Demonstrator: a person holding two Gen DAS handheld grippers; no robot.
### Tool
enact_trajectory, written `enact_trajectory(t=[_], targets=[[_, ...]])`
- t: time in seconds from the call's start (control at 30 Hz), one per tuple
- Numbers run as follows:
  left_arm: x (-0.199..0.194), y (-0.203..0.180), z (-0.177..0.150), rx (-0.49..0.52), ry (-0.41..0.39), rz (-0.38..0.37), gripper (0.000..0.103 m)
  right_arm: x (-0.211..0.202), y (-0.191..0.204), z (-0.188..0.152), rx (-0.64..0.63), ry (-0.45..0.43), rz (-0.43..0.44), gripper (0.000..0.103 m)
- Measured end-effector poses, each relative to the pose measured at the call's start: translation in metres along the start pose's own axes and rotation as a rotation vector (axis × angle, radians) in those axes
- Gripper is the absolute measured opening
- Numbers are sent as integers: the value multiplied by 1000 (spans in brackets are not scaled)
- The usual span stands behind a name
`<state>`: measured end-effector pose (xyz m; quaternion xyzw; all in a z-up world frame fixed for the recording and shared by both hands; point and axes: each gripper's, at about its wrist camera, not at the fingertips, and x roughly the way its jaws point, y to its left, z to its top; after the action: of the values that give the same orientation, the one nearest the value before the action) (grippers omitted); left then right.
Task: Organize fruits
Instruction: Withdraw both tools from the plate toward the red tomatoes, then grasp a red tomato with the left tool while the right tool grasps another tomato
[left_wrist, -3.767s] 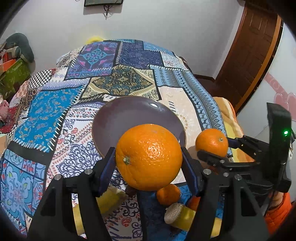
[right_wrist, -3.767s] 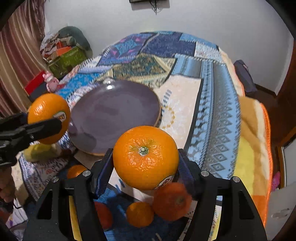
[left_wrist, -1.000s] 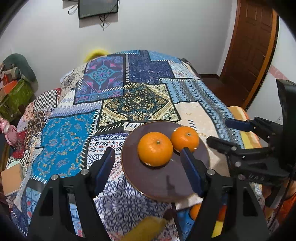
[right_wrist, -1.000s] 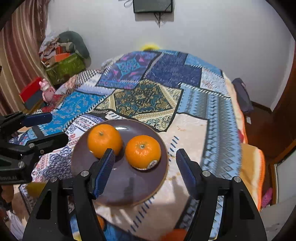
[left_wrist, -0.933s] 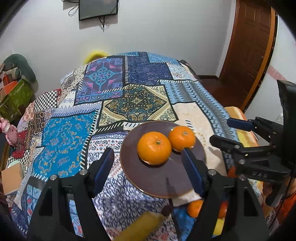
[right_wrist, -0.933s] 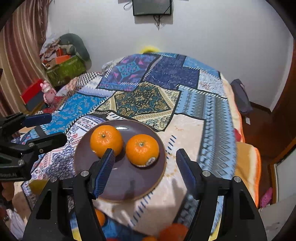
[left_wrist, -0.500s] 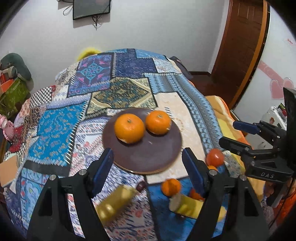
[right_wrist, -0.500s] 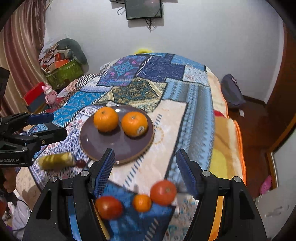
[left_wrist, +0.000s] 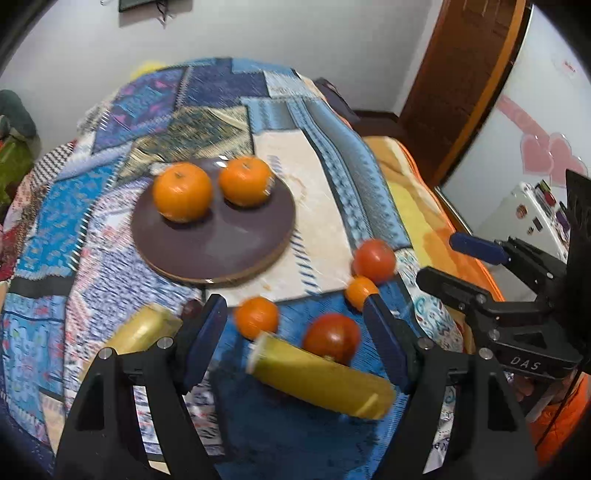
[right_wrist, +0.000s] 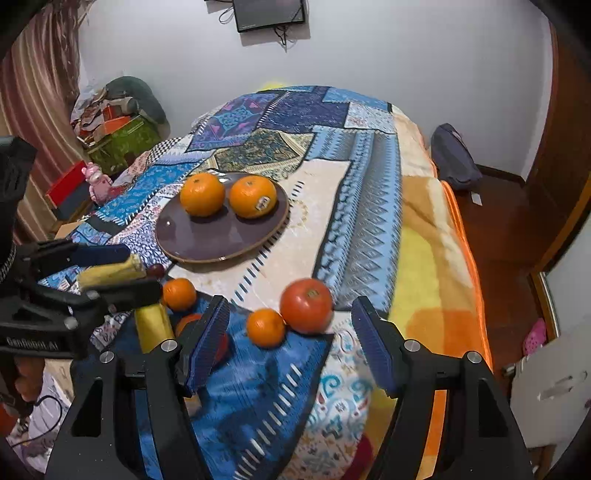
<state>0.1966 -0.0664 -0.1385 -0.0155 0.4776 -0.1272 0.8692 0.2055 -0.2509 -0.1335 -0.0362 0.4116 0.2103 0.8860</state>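
I've dropped both oranges (left_wrist: 183, 192) on the plate (left_wrist: 221, 251); both grippers (left_wrist: 295, 338) (right_wrist: 288, 334) now gape empty, pulled back over remaining fruit

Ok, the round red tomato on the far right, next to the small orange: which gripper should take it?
Right. The right gripper is open with the round red tomato just ahead between its fingers; the left gripper is open over the yellow banana.

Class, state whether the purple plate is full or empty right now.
Partly filled: the purple plate holds two oranges, side by side, the rest bare.
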Motion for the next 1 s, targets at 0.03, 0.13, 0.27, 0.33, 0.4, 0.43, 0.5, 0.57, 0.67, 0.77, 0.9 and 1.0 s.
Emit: enact_trajectory(t=[0.03,0.13,0.27,0.33,0.4,0.43,0.5,0.57,0.67,0.77,0.9,1.0], targets=[[4,-4,-2,9,11,-1,76,0,-3,-2,8,3,-1,66],[15,-14,-5,28,36,-5,76,-1,-11,-9,28,9,-4,66],[28,-23,-10,31,73,-20,72,-3,-19,-15,45,14,-15,66],[33,-26,-11,32,90,-27,67,-4,-23,-17,58,13,-8,66],[39,-30,-13,42,102,-19,64,-4,-26,-19,66,13,-5,66],[40,-31,-13,48,106,-15,63,-3,-26,-19,69,14,-3,66],[44,-35,-14,58,116,-13,61,-1,-27,-20,73,18,5,66],[48,-37,-14,62,132,-28,60,0,-28,-21,71,21,11,66],[53,-41,-14,83,143,-7,60,1,-28,-22,78,19,25,66],[60,-43,-13,108,160,14,60,2,-30,-21,84,16,36,66],[71,-41,-12,128,193,46,59,4,-30,-22,85,19,45,66],[76,-41,-12,150,197,73,52,7,-30,-22,85,22,51,66]])
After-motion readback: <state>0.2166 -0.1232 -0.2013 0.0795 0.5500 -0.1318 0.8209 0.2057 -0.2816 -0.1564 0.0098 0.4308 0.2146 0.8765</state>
